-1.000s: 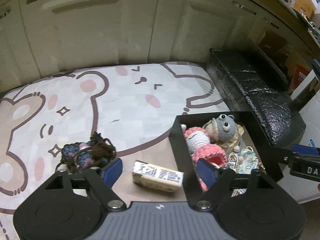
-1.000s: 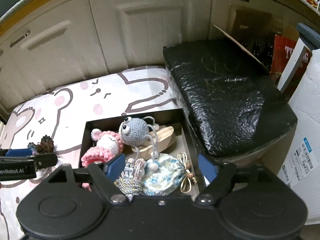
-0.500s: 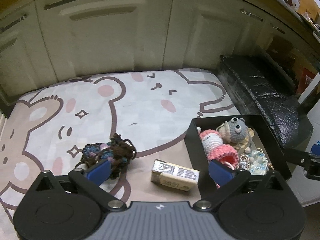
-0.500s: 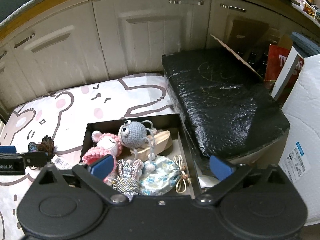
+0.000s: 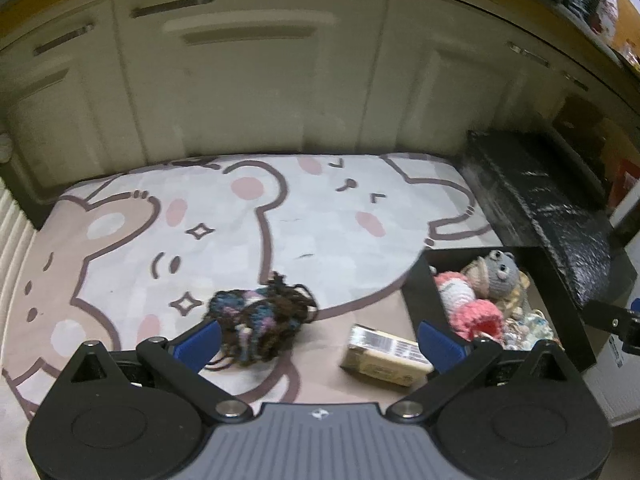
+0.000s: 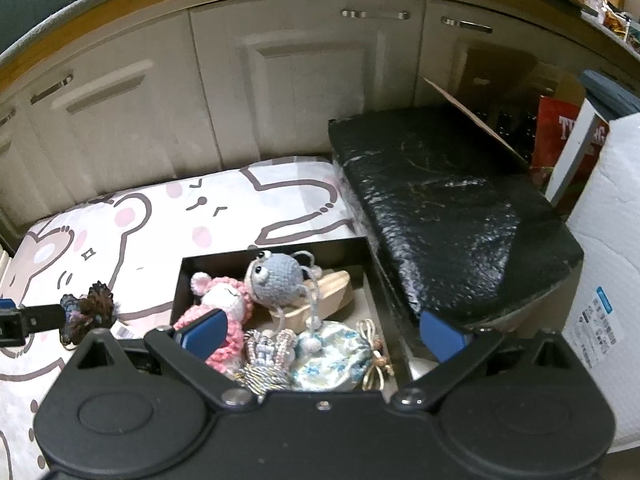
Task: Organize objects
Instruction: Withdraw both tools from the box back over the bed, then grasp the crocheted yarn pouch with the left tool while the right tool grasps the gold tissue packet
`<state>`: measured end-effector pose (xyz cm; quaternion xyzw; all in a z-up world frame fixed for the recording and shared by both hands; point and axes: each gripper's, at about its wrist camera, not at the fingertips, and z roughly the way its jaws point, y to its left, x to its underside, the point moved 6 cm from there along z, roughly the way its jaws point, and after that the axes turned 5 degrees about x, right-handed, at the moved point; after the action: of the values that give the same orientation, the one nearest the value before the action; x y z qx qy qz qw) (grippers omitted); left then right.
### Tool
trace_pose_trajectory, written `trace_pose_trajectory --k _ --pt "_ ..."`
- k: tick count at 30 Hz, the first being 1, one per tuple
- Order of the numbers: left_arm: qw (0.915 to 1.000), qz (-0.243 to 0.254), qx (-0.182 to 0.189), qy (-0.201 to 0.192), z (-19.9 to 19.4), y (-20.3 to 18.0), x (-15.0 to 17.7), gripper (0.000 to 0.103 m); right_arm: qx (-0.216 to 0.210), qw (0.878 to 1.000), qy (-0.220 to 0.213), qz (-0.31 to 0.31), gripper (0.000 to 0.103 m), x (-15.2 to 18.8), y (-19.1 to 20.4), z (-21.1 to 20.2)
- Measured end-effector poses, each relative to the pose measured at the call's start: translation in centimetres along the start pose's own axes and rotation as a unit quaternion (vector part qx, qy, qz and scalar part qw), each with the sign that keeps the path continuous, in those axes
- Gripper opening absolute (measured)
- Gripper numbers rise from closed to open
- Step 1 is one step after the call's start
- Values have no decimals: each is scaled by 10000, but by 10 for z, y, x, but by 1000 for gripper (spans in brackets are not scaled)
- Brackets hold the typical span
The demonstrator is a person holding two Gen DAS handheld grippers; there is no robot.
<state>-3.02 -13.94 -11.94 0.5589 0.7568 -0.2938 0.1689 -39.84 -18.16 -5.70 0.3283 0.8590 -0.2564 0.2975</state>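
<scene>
The left claw point(image 5: 318, 340) hangs above a cartoon-bear printed mat point(image 5: 320, 216) with its blue-padded fingers point(image 5: 198, 340) spread wide and nothing between them. Just ahead of its left finger lies a tangled brown and blue crocheted yarn piece point(image 5: 262, 316) on the mat, and nearer its right finger a small cream packet with a barcode label point(image 5: 384, 354) lies flat, just left of an open black rectangular box point(image 5: 416, 292). The right claw point(image 6: 322, 334) hovers over that same box point(image 6: 276, 250), fingers likewise wide apart and empty. Inside the box rest a grey crocheted mouse doll point(image 6: 276, 276), a pink and white crocheted doll point(image 6: 222, 304), a pale wooden piece point(image 6: 320, 296), a floral fabric pouch point(image 6: 332, 354) and a braided tassel charm point(image 6: 266, 360), crowded against one another. A black bubble-wrapped block point(image 6: 448, 208) stands just right of the box, before cream cabinet doors point(image 6: 304, 80).
</scene>
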Motion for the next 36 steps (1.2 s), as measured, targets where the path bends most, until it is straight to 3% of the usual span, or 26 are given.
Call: trace_pose_trajectory --k 16,28,36 --pt "9977 -438 -442 -264 -16 71 -2 103 -454 9970 -116 -621 103 -4 76 11" --pt "9953 -634 -645 -333 -17 102 -2 103 -671 9922 -129 -1044 102 -8 124 16" --pt "9946 -711 -676 -336 -12 103 -2 103 -800 9898 -273 -1151 80 -16 148 20"
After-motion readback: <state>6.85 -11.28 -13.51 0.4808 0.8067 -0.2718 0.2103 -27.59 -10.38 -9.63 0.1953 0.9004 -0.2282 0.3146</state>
